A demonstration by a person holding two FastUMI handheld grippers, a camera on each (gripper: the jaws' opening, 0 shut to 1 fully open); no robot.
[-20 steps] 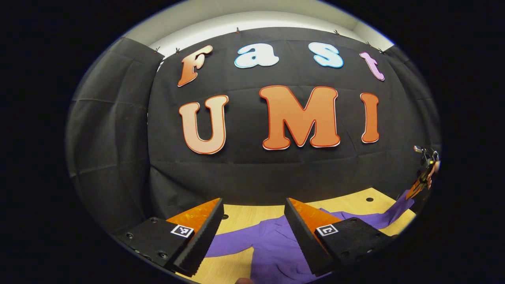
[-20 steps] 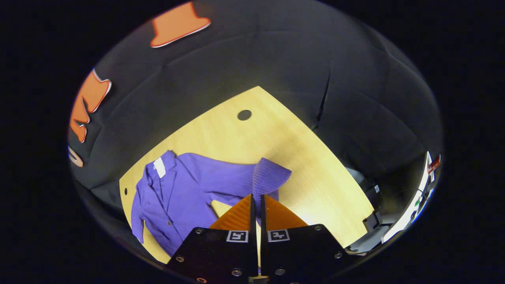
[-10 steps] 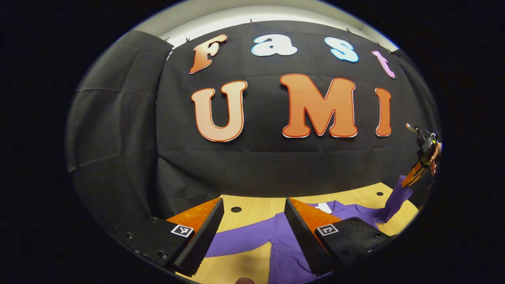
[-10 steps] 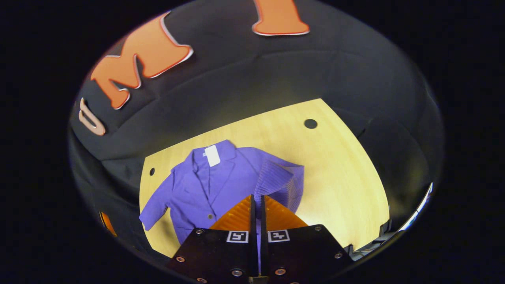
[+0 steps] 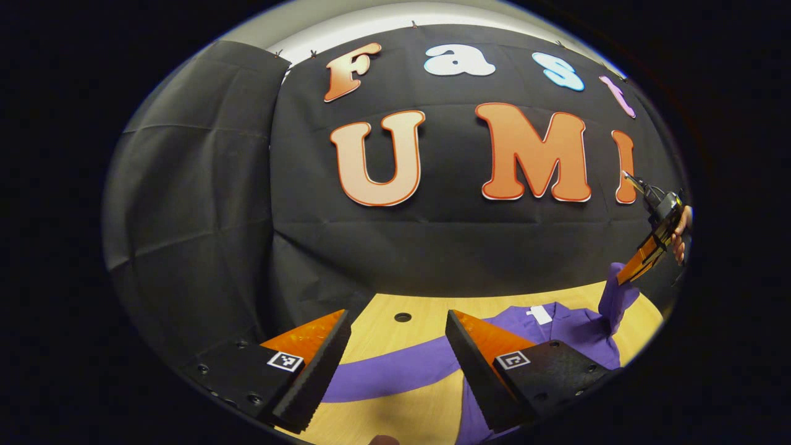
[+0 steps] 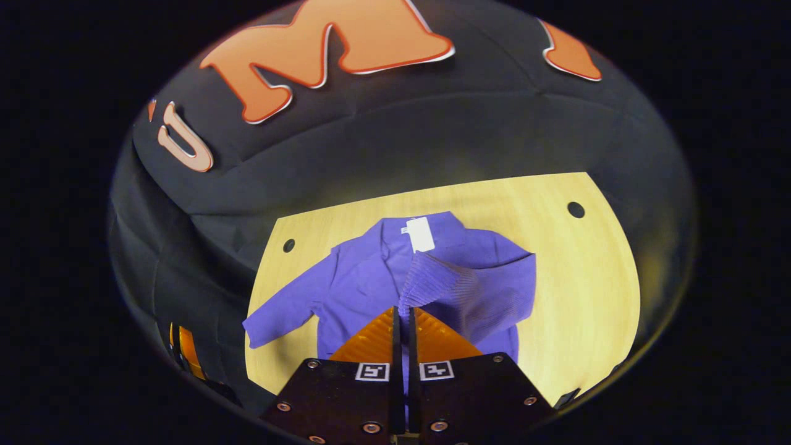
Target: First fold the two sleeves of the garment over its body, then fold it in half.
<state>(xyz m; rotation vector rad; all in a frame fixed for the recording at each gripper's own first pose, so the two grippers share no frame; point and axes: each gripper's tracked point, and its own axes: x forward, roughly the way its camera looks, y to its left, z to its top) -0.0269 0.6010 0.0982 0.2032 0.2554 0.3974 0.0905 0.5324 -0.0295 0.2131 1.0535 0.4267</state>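
The purple cardigan [image 6: 371,284] lies flat on the table [image 6: 587,278]. The right hand-held gripper [image 6: 403,312] pinches its ribbed cuff [image 6: 432,281], lifted over the body. Next, lower it toward 12 o'clock. The left hand-held gripper [image 5: 395,346] is spread wide, holding nothing.

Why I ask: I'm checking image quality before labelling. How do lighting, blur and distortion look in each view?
Left gripper view: sharp, fisheye bows the wall; the table curves; the right gripper sits small at the rim. Right gripper view: table brightly lit and yellowish, dimming outward; the lifted sleeve looks slightly soft; the garment is clear.
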